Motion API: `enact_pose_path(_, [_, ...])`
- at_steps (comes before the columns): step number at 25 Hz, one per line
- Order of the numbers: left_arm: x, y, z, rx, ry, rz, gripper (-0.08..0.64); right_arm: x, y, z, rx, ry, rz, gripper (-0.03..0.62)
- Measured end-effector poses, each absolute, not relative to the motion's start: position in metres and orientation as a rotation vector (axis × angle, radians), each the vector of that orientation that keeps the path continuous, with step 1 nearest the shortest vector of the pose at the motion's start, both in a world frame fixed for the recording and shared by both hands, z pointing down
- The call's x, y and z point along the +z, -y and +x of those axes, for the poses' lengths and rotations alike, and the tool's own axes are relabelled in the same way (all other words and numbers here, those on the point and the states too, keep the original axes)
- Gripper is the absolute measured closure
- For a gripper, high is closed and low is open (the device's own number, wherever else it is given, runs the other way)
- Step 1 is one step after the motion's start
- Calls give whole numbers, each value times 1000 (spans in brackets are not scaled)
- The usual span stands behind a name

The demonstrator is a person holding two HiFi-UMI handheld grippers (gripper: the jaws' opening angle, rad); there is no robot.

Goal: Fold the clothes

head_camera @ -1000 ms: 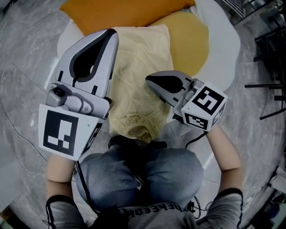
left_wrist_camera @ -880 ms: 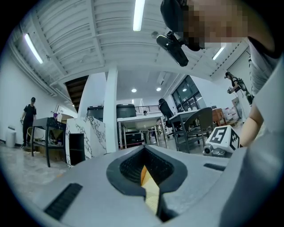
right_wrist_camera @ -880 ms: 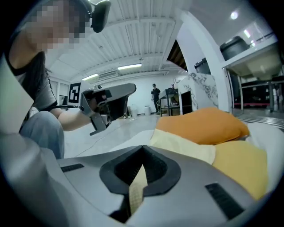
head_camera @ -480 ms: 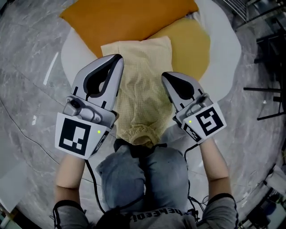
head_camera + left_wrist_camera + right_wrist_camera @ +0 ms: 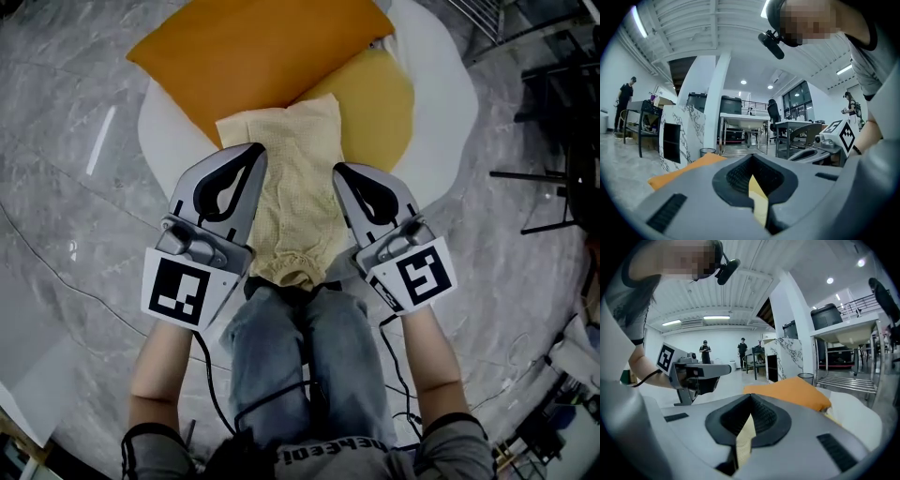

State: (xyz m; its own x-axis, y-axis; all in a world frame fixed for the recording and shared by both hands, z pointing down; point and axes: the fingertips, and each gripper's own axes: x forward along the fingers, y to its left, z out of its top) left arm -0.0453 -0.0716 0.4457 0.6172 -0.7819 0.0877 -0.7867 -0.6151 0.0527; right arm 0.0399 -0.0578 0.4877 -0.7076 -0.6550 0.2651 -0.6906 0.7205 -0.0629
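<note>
A pale yellow waffle-knit garment (image 5: 295,192) hangs between my two grippers above the white round surface (image 5: 441,103), its gathered lower end bunched near my knees. My left gripper (image 5: 254,152) is shut on the garment's left edge. My right gripper (image 5: 340,172) is shut on its right edge. Both point away from me, side by side at the same height. In the left gripper view a strip of the yellow garment (image 5: 759,201) sticks out of the closed jaws. The right gripper view shows the same garment (image 5: 743,440) pinched in its jaws.
An orange cloth (image 5: 253,56) and a mustard cloth (image 5: 380,103) lie on the white surface beyond the garment. My legs in jeans (image 5: 300,366) are below. A black stand (image 5: 553,173) is at the right on the grey marble floor. People stand far off.
Both grippers have risen and drawn level with each other, lifting the yellow garment with them; the right one climbed more. The garment now hangs narrower between them.
</note>
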Motion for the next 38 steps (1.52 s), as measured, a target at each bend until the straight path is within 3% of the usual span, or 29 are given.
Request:
enact_pose_path(6, [422, 74, -51, 71, 1307, 2785, 557, 461, 52, 38, 244, 2694, 1023, 591])
enact_pose_path(19, [474, 80, -119, 127, 1485, 2635, 557, 501, 74, 14, 312, 2741, 897, 591])
enact_pose_path(38, [352, 56, -86, 123, 1467, 2630, 557, 402, 49, 45, 380, 2717, 1032, 591])
